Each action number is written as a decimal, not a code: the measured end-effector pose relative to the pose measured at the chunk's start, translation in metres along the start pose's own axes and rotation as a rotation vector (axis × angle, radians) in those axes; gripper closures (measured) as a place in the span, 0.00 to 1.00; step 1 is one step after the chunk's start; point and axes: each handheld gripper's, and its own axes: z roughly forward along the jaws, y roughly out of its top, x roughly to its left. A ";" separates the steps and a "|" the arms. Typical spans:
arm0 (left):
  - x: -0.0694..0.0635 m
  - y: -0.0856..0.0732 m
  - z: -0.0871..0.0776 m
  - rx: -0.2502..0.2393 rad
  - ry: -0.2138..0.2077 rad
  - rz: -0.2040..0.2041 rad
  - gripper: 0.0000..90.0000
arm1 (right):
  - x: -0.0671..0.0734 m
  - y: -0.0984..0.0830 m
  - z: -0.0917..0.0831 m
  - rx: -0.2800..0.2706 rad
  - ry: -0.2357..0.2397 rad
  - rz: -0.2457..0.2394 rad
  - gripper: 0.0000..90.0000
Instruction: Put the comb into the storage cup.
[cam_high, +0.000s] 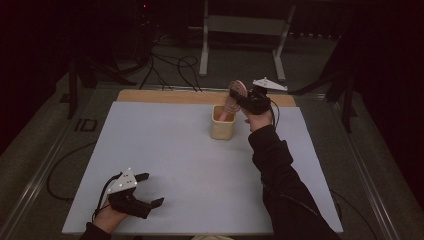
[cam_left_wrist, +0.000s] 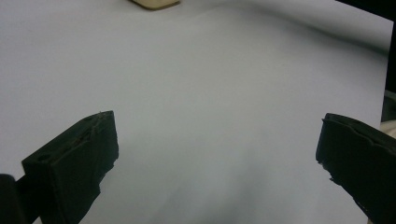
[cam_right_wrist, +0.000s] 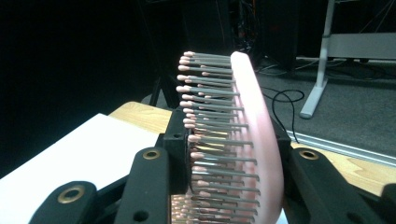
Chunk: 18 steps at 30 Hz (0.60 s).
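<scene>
White table (cam_high: 165, 165), one hairbrush (cam_high: 234, 97), one cup (cam_high: 222, 129)

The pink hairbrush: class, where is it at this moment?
The pink hairbrush is at the table's far side in the high view, clamped in the right tongs, its handle dipping into the beige cup.

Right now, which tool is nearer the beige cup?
Right. The right tool holds the pink hairbrush directly above the beige cup; the left tool sits open at the table's near-left corner.

Glossy pink plastic hairbrush (cam_right_wrist: 252, 140), matt white sheet (cam_high: 165, 165), wooden table edge (cam_high: 165, 96)
</scene>
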 end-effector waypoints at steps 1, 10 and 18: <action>0.000 0.000 0.000 0.001 0.001 0.000 0.00 | 0.000 -0.001 0.000 -0.001 0.000 0.002 0.72; 0.001 -0.001 0.000 -0.001 -0.001 -0.002 0.00 | -0.004 -0.008 0.004 0.010 0.013 0.036 0.72; 0.001 -0.001 0.001 0.004 0.000 -0.004 0.00 | -0.009 -0.009 0.002 0.023 0.010 0.033 0.70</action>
